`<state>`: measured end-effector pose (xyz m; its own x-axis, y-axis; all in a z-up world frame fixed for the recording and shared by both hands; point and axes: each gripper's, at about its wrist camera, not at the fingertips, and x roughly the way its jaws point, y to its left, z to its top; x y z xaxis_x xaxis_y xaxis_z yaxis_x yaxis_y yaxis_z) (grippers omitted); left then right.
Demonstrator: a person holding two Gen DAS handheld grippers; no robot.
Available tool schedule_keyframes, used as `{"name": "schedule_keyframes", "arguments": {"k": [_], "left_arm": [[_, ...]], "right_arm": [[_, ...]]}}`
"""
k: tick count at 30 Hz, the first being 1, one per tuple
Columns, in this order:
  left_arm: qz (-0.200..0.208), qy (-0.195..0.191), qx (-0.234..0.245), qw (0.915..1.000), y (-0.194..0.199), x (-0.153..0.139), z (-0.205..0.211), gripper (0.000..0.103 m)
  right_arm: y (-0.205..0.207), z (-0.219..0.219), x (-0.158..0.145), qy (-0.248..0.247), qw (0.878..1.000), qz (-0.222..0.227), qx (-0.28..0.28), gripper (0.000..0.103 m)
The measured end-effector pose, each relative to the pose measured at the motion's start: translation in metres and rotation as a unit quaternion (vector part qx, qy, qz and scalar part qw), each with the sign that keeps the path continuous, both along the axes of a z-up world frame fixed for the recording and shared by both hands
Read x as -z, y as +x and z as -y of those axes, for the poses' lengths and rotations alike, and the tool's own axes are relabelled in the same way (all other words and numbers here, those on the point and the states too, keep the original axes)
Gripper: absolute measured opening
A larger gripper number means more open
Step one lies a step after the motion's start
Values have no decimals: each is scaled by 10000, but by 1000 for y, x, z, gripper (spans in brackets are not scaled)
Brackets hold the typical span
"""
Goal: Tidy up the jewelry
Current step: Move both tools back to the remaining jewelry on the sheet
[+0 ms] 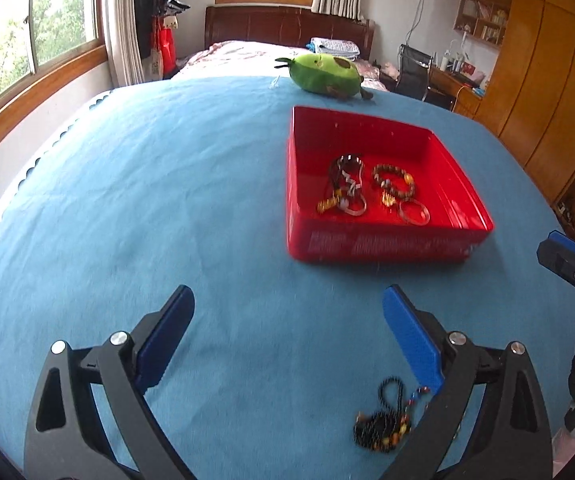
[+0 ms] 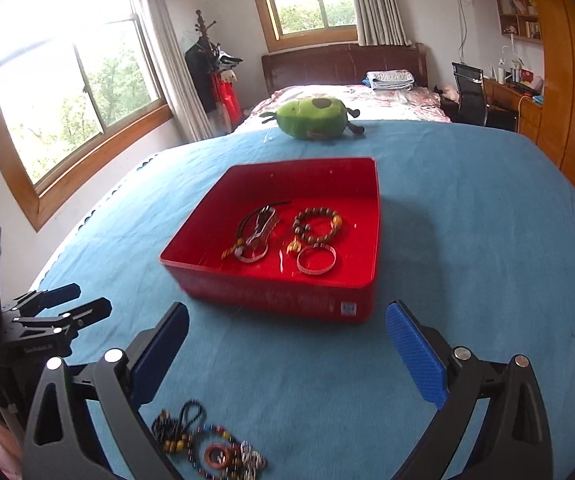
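Note:
A red tray point(image 1: 387, 242) point(image 2: 279, 292) sits on the blue cloth and holds a dark cord necklace point(image 1: 345, 184) point(image 2: 257, 232), a brown bead bracelet point(image 1: 393, 180) point(image 2: 317, 222) and a clear bangle point(image 1: 414, 212) point(image 2: 316, 260). Loose bead strings point(image 1: 385, 426) point(image 2: 207, 444) lie on the cloth close to me, with an orange ring point(image 2: 217, 454) among them. My left gripper point(image 1: 287, 300) point(image 2: 79, 300) is open and empty, left of the tray's front. My right gripper point(image 2: 287, 312) is open and empty before the tray; one of its fingers point(image 1: 567, 245) shows in the left wrist view.
A green avocado plush point(image 1: 323, 72) point(image 2: 313, 118) lies at the far edge of the blue cloth point(image 1: 147, 200). Beyond stand a bed point(image 2: 351, 96), windows on the left, wooden wardrobes point(image 1: 547, 80) on the right, and a desk with a chair point(image 2: 469, 92).

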<state>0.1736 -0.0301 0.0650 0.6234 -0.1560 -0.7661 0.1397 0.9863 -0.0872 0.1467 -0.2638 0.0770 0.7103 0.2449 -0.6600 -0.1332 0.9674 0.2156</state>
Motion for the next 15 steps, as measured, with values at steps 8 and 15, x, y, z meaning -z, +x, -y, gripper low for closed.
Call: {"name": "schedule_keyframes", "arguments": {"k": [8,15], "left_arm": [[-72,109,126,9998,-48,14,-9,96],[-334,64,186,9992,-75,31,-11,96]], "right_arm": [[-38,-3,28,-131,9995,-282,-28,99],[-59,-7,62,475,9906,-1187,-484,94]]}}
